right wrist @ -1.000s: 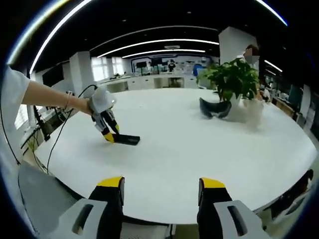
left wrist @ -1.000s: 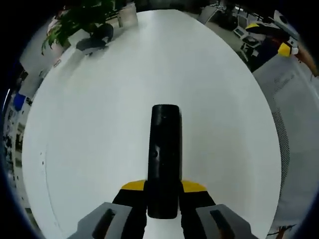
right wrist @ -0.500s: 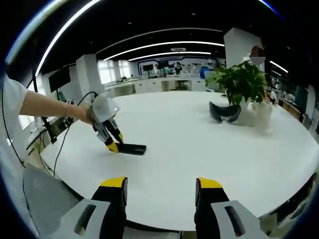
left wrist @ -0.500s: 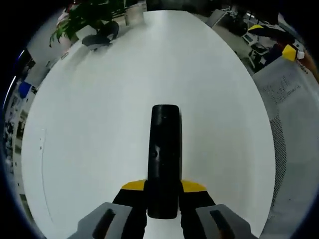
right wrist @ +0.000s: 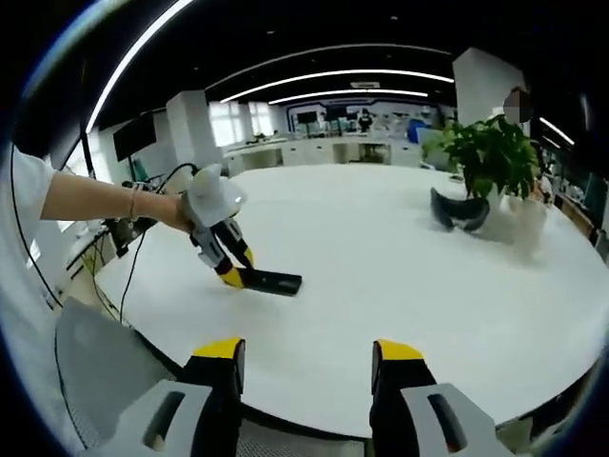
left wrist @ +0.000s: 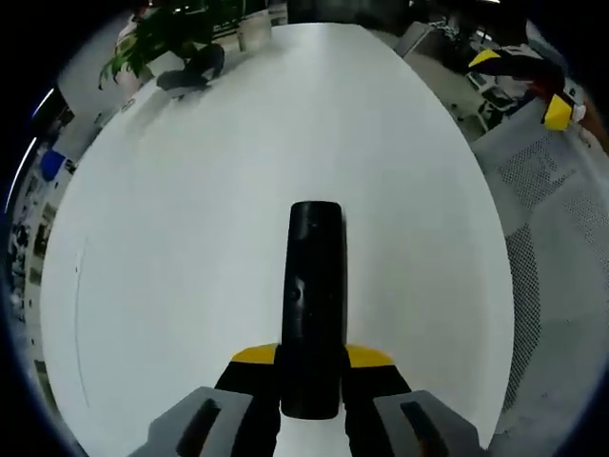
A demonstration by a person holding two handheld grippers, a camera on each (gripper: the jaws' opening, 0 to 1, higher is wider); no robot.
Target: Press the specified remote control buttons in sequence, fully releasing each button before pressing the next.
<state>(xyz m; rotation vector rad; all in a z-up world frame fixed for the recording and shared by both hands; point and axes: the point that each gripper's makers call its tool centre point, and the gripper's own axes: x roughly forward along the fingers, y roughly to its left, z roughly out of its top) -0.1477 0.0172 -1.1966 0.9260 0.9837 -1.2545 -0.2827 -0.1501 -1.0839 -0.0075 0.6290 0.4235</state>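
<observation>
A black remote control (left wrist: 315, 305) lies lengthwise between the yellow-tipped jaws of my left gripper (left wrist: 312, 358), which is shut on its near end. In the right gripper view the same remote (right wrist: 273, 282) rests flat on the white round table (right wrist: 400, 276), and the left gripper (right wrist: 231, 274) grips its left end, held by a person's hand. My right gripper (right wrist: 308, 350) stands open over the table's near edge with nothing between its fingers, well short of the remote. Its yellow tips also show far off at the upper right of the left gripper view (left wrist: 556, 110).
A potted plant (right wrist: 491, 157) and a dark curved object (right wrist: 457, 211) stand at the far right of the table. A grey mesh chair back (right wrist: 100, 367) sits by the near left edge. A cable (right wrist: 128, 271) hangs off the table's left side.
The right gripper's view has shifted, so the left gripper and remote now appear closer and further right. The left gripper stays shut on the remote, and the right stays open.
</observation>
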